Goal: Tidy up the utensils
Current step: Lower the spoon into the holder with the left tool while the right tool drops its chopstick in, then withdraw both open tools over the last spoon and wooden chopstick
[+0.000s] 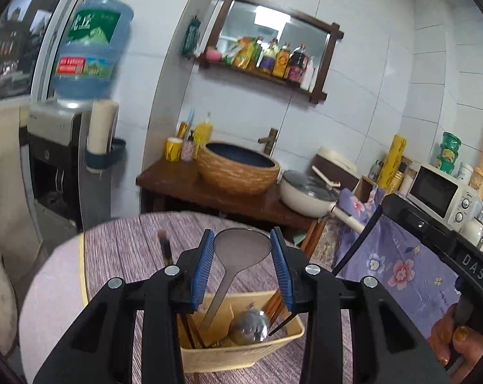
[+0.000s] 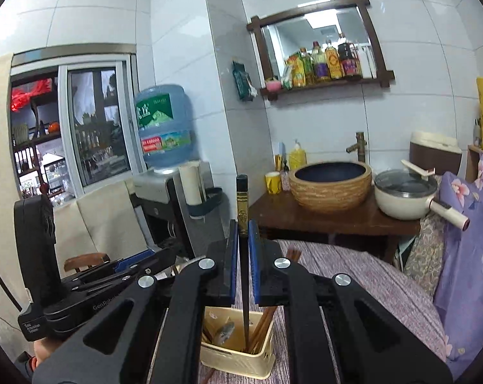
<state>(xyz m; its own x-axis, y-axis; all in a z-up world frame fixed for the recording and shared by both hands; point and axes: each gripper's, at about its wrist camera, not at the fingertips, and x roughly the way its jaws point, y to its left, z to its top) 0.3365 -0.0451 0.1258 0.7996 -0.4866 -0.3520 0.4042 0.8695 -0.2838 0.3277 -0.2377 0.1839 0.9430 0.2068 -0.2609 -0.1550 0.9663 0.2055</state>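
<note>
**Status: right jaws clamped on one chopstick, left jaws wide over the utensil holder**

My right gripper (image 2: 244,249) grips a black chopstick (image 2: 242,204) between its blue pads, jaws nearly together. The stick stands close to upright; its lower tip reaches down into the cream utensil holder (image 2: 238,363), and its gold-banded top rises above my fingertips.

My left gripper (image 1: 241,262) hovers just above the same utensil holder (image 1: 241,355), jaws spread wide and gripping nothing. Between the pads I see a metal ladle (image 1: 241,249), whose handle slopes down into the holder. A round metal spoon bowl (image 1: 249,326) rests in the adjoining compartment, and brown chopsticks (image 1: 273,304) lean at the holder's right side. One further utensil (image 1: 165,246) appears blurred beyond my left pad; I cannot tell what it is.

The holder stands on a round table with a purple striped cloth (image 1: 129,249).

Beyond the table, a dark wooden counter (image 2: 321,214) carries a woven-pattern basin (image 2: 331,185) and a white lidded pot (image 2: 404,195). To the left stands a water dispenser (image 2: 164,128). On the tiled wall hangs a framed mirror with a shelf of bottles (image 2: 324,60).
</note>
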